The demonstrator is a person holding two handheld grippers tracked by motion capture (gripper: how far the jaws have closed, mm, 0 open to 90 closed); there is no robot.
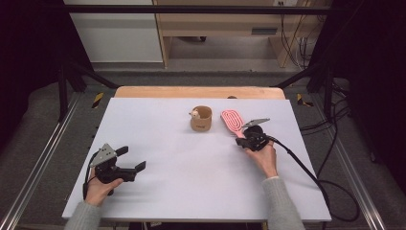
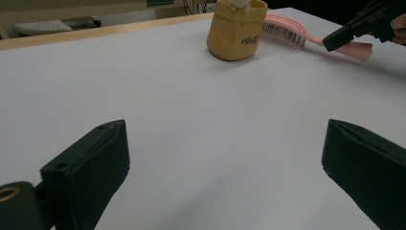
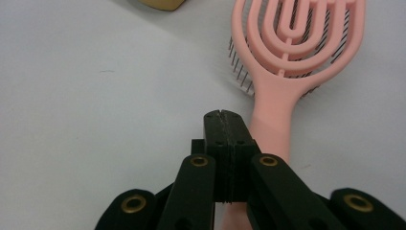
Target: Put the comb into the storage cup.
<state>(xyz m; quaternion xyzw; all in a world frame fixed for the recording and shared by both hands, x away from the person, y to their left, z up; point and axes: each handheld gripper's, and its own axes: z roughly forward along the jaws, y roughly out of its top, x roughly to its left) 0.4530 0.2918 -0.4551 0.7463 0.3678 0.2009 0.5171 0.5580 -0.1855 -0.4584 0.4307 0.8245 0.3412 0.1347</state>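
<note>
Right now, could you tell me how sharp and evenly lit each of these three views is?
High view: the white table is bright and even, its surroundings nearly black, detail soft. Left gripper view: the near fingers are blurred and the yellow pouch casts a faint shadow. Right gripper view: the pink brush is fairly crisp, the shut right gripper softer toward the bottom; no glare.

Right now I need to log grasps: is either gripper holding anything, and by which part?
Nothing is held. The right gripper is shut with nothing between its jaws, over the pink hairbrush handle. The left gripper is open above the bare table.
</note>
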